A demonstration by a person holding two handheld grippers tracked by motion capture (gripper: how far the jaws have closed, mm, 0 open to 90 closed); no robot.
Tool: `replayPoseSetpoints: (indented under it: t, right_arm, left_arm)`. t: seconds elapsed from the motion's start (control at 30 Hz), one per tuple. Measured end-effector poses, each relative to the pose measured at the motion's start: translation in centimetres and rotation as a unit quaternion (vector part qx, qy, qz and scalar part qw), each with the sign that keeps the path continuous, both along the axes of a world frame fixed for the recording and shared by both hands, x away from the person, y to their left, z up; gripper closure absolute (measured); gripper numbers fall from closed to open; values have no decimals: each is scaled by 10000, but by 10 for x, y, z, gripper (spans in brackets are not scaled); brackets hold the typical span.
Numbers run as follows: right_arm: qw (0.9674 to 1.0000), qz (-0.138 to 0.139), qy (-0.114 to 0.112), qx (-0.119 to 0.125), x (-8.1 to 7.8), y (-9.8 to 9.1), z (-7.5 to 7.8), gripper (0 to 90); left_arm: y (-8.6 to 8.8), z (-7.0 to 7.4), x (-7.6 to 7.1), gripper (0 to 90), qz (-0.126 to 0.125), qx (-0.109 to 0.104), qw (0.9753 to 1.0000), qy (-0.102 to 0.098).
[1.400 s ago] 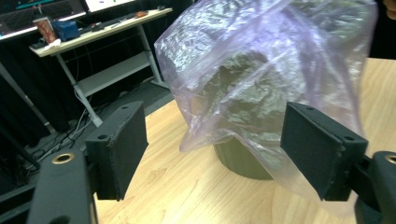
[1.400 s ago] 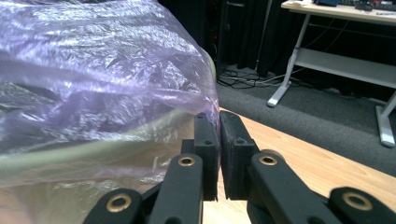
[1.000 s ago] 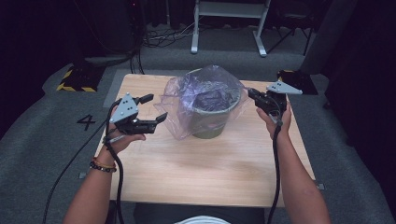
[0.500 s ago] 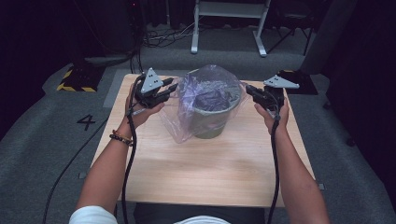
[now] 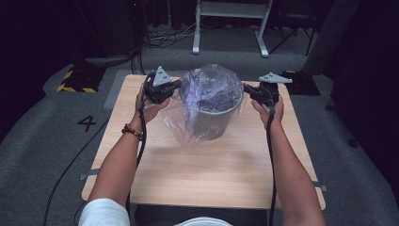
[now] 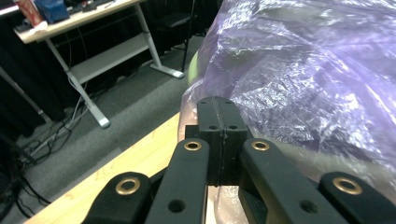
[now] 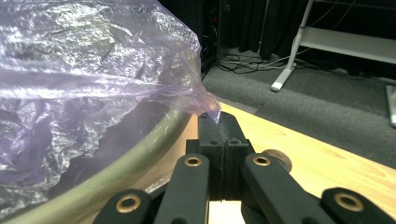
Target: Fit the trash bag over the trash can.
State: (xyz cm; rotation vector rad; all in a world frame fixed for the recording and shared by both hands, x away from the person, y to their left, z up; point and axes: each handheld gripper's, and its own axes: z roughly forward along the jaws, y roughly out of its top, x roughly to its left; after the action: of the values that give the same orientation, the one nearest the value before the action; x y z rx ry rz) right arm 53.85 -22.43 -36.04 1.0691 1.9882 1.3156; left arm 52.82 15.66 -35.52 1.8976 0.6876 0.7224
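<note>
A grey-green bin point(image 5: 211, 123) stands on the wooden table point(image 5: 202, 174), with a clear purple plastic bag point(image 5: 207, 87) draped over its top. My left gripper point(image 5: 178, 86) is at the bag's left side. Its jaws have just been closing and now meet, with the bag's film point(image 6: 303, 70) lying against the tips of my left gripper point(image 6: 217, 105). My right gripper point(image 5: 245, 87) is at the bin's right rim point(image 7: 140, 149). In the right gripper view, my right gripper point(image 7: 217, 122) is shut on a drawn-up corner of the bag point(image 7: 93, 60).
A white-framed desk point(image 5: 230, 28) and loose cables stand on the floor beyond the table. A yellow-and-black striped block point(image 5: 70, 81) lies at the back left. A "4" point(image 5: 88, 123) is marked on the carpet left of the table. Bare tabletop lies in front of the bin.
My left gripper has moved from the table's left side up to the bag's left edge and has shut there. My right gripper has edged in toward the bin's rim.
</note>
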Motion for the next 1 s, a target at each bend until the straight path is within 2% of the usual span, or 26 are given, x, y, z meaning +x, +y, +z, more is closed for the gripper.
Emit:
replayPoseSetpoints:
  t: [0.07, 0.17, 0.23, 0.33, 0.4, 0.47, 0.57, 0.63, 0.73, 0.9, 1.0]
  right_arm:
    - [10000, -5, 37, -54, 2, 1, -3, 900]
    - [9999, -11, 87, -84, 4, 2, -6, 900]
    - [9999, -6, 131, -40, 6, 1, -9, 900]
    - [9996, 105, 179, 195, 9, -1, -13, 900]
    - [9990, 226, 187, 337, 9, 0, -15, 900]
    - [9990, 262, 192, 300, 8, 2, -19, 900]
    - [9988, 302, 195, 335, 5, -2, -22, 900]
    - [9984, 425, 209, 322, 0, -5, -23, 900]
    - [9984, 519, 157, 167, -11, -6, -22, 900]
    - [9969, 772, 132, 120, -36, -11, -22, 900]
    - [9948, 999, 114, 125, -52, -14, -23, 900]
  left_arm:
    - [-1, -3, 5, 900, 83, 77, 9999, 64]
    - [-1, -8, 12, 900, 136, 71, 9997, 174]
    - [0, -11, 17, 900, 47, -142, 9994, 296]
    - [-1, -16, 22, 900, -35, -308, 9986, 423]
    - [-6, -21, 23, 900, -250, -285, 9980, 511]
    - [-12, -23, 21, 900, -225, -218, 9985, 452]
    - [-10, -24, 19, 900, -361, -344, 9976, 478]
    - [-10, -23, 15, 900, -427, -306, 9975, 473]
    - [-9, -23, 5, 900, -569, -272, 9970, 448]
    - [-5, -24, -20, 900, -842, -162, 9957, 347]
    - [2, -25, -33, 900, -924, -124, 9951, 323]
